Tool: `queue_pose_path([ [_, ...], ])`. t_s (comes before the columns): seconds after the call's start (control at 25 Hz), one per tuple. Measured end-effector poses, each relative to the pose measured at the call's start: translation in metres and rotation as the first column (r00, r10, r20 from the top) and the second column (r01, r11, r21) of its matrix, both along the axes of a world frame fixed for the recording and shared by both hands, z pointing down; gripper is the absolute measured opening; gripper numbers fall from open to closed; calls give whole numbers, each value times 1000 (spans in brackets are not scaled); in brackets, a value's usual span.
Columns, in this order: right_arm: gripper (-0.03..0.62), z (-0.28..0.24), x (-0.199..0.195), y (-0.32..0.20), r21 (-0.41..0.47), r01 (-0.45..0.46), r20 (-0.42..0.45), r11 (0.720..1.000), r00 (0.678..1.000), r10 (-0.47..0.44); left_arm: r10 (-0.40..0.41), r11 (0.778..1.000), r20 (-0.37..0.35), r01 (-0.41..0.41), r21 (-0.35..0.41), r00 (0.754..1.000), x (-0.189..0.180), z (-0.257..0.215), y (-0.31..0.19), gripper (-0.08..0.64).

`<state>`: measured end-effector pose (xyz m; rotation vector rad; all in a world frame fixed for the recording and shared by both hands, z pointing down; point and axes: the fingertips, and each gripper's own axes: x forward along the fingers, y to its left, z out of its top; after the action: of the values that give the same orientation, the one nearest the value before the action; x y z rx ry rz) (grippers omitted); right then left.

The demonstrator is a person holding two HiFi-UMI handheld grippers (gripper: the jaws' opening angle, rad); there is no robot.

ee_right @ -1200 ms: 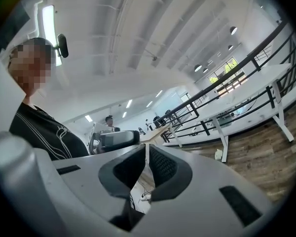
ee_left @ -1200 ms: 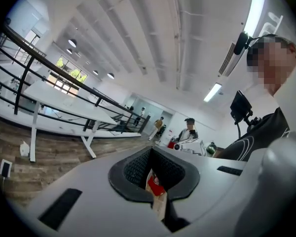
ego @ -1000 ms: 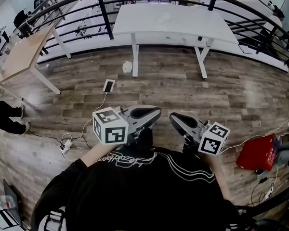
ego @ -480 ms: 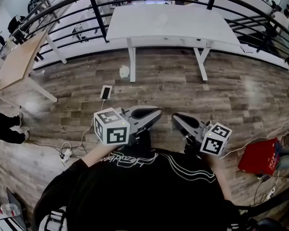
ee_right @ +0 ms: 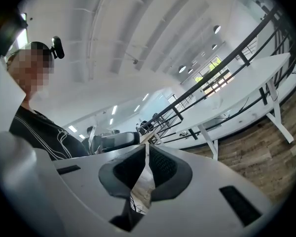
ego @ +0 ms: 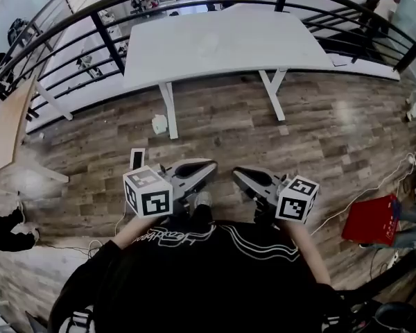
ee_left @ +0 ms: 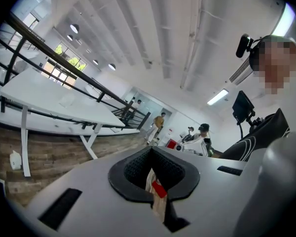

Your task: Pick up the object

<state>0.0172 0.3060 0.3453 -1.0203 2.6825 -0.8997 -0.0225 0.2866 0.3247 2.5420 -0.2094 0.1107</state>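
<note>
Wood-plank floor, white table well off at twelve o'clock; left gripper and right gripper side by side, both pinched closed, empty, equally far.

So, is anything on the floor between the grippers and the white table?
Nothing visible ahead: only bare floor lies between the left gripper, the right gripper and the table. A phone and, by a table leg, a small white thing lie off to the left. Which object is meant is unclear.

Head view looks down; gripper views level, sharing white table.
</note>
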Motion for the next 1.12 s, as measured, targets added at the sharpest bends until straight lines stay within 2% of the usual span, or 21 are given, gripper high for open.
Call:
queue_pose_path([
  [0.48, 26, -7, -14, -189, -19, -30, -15, 999, 999, 30, 26, 1000, -15, -26, 11, 1000, -10, -9, -196, 6],
  [0.72, 26, -1, -28, -255, -30, -21, -28, 999, 999, 21, 16, 1000, -26, -17, -8, 1000, -26, -1, -261, 6],
  [0.92, 26, 1, -36, -290, -27, -13, -44, 1000, 999, 12, 21, 999, -41, -23, -30, 999, -30, 8, -291, 6],
  [1.12, 26, 14, -16, -328, -39, -10, -31, 999, 999, 9, 0, 999, -22, -1, -47, 1000, -15, 24, -332, 6],
])
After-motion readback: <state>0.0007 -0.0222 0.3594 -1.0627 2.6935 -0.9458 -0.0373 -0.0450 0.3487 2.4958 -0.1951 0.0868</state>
